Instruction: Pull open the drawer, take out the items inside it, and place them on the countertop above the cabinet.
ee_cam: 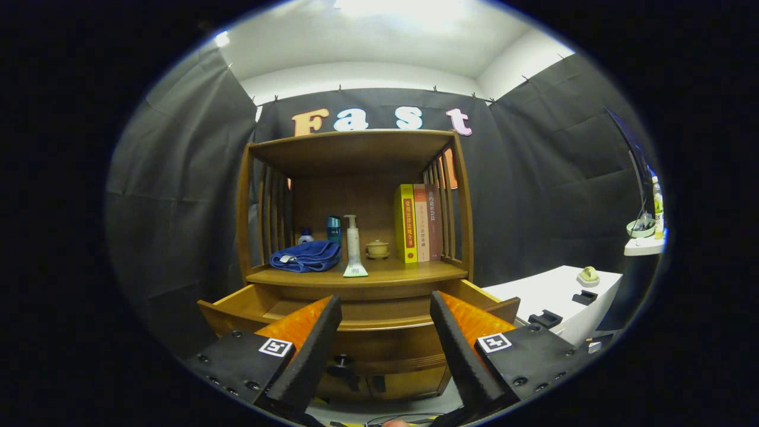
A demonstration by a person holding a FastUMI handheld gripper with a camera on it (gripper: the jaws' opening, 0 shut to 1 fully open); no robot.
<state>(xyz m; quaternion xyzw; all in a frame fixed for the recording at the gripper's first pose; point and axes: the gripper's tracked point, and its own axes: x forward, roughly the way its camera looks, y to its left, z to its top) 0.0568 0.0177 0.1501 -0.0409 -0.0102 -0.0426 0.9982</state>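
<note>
A wooden cabinet stands ahead with its drawer [284, 307] pulled open; the drawer floor that I see is bare wood, the rest hidden behind the front panel and my fingers. On the countertop [409, 273] above the drawer lie a folded blue towel [305, 256], a white pump tube [354, 249] standing at the front edge, a small lidded cup on a saucer [377, 248], a blue bottle [334, 229] and three upright books [418, 223]. My gripper [385, 305] is open, held back from the drawer front, with nothing between its fingers.
A white table [551, 293] stands to the right of the cabinet with small black parts and a pale round object on it. Further right a shelf holds a bowl and a bottle [657, 207]. An upper shelf board [356, 145] roofs the countertop. Cabinet doors lie below the drawer.
</note>
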